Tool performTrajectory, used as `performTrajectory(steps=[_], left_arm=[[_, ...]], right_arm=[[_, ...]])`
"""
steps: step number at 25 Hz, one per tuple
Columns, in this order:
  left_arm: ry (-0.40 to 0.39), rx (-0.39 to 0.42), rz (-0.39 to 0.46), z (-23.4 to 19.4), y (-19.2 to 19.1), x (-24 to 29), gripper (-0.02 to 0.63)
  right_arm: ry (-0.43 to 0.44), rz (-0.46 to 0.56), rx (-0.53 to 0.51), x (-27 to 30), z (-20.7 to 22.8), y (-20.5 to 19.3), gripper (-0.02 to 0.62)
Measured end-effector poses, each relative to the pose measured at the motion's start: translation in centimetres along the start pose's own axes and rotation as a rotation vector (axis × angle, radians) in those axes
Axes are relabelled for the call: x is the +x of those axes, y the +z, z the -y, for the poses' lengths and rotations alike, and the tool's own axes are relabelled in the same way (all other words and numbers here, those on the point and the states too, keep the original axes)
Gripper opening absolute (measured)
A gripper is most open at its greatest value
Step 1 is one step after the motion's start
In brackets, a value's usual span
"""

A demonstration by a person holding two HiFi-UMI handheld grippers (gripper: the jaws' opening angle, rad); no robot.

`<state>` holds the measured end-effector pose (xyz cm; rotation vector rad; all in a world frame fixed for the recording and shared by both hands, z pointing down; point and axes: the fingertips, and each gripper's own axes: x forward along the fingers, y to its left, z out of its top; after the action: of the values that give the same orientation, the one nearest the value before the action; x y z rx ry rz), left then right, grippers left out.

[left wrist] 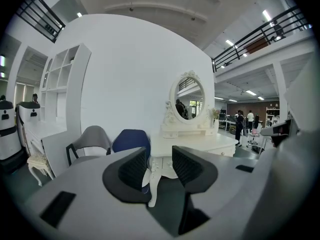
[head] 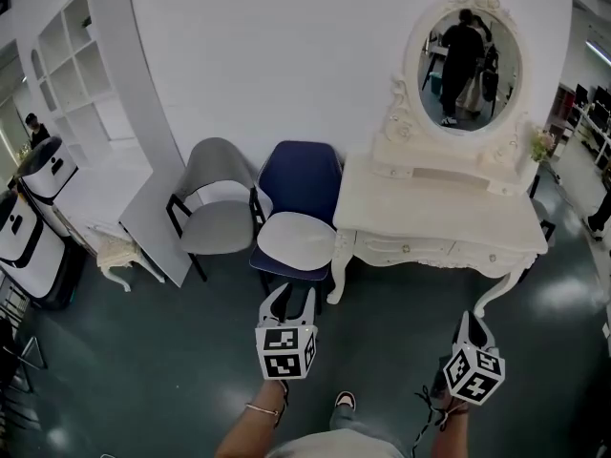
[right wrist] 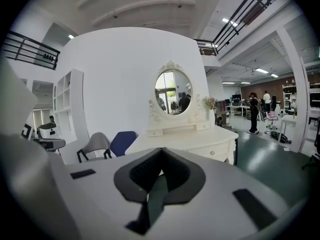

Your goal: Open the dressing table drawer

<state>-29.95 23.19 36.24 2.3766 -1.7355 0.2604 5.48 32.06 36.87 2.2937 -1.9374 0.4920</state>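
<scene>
The white dressing table (head: 434, 206) stands against the wall with an oval mirror (head: 465, 60) on top. Its drawers (head: 406, 247) run along the front and look closed. My left gripper (head: 291, 303) hovers over the floor in front of the table's left leg, apart from it. Seen in the left gripper view, this left gripper (left wrist: 159, 156) is open and empty, and the table (left wrist: 200, 143) lies ahead. My right gripper (head: 474, 324) hangs before the table's right front leg. The right gripper (right wrist: 161, 151) is shut with nothing in it, and a drawer knob (right wrist: 212, 153) shows beyond.
A blue chair (head: 298, 208) with a white seat stands just left of the table, a grey chair (head: 218, 208) beside it. A leaning white board (head: 158, 218), a tall shelf (head: 86, 74), a small white stool (head: 119, 256) and white machines (head: 29, 232) fill the left side.
</scene>
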Motion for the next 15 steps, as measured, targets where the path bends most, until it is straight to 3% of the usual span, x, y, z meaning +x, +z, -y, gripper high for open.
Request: performTrajectory(steps=[15], left_arm=[[0.001,0.03,-0.025,3.5,3.0,11.3,0.164]], right_arm=[[-0.009,-0.017,0.056,9.7,6.1,2.6,0.008]])
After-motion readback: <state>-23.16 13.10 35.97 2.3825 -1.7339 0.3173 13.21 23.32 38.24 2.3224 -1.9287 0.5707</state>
